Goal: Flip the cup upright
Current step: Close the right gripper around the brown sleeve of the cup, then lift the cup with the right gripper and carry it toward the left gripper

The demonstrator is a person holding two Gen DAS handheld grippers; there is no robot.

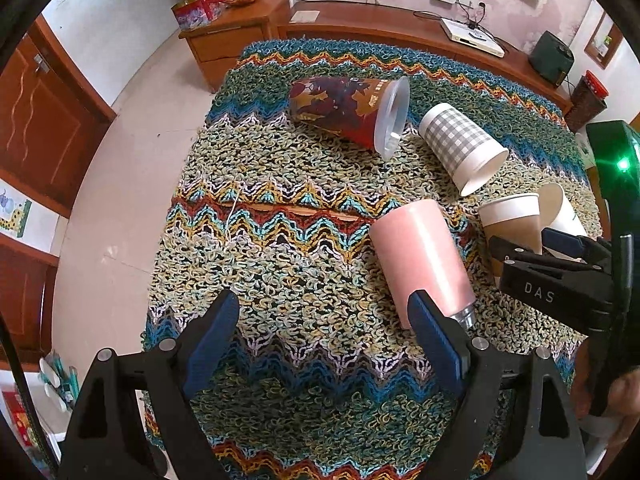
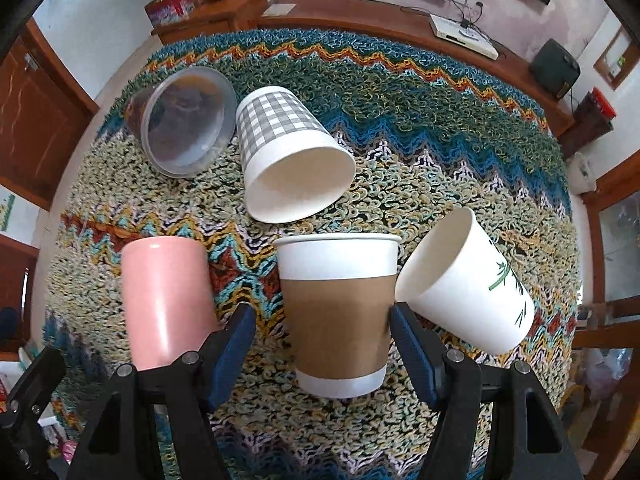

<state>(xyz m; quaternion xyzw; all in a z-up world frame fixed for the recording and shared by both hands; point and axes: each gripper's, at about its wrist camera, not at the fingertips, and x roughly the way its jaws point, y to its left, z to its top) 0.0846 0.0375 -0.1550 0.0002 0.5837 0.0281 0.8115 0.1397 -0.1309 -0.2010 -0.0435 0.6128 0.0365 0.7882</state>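
Zigzag knitted cloth (image 2: 400,120) is covering the whole table, all cups sitting or lying on it. Behind it a wooden cabinet (image 1: 360,24) is running along the wall. The printed plastic cup (image 1: 344,110) is lying on its side at the far left, clear rim facing right. The pink cup (image 2: 164,300) is standing inverted at the near left. The gingham cup (image 2: 288,148) is lying on its side, mouth toward the camera, just beside the plastic one. The brown-sleeved cup (image 2: 338,312) is standing upright, centre front. The bamboo-print cup (image 2: 468,280) is leaning tilted, its rim near the brown-sleeved cup's right side.

Right gripper (image 2: 322,340) is spread wide around the brown-sleeved cup; the right finger looks to be touching the sleeve, the left is clear of it. Left gripper (image 1: 326,336) is hanging wide apart, holding nothing, its right finger overlapping the pink cup's lower edge.
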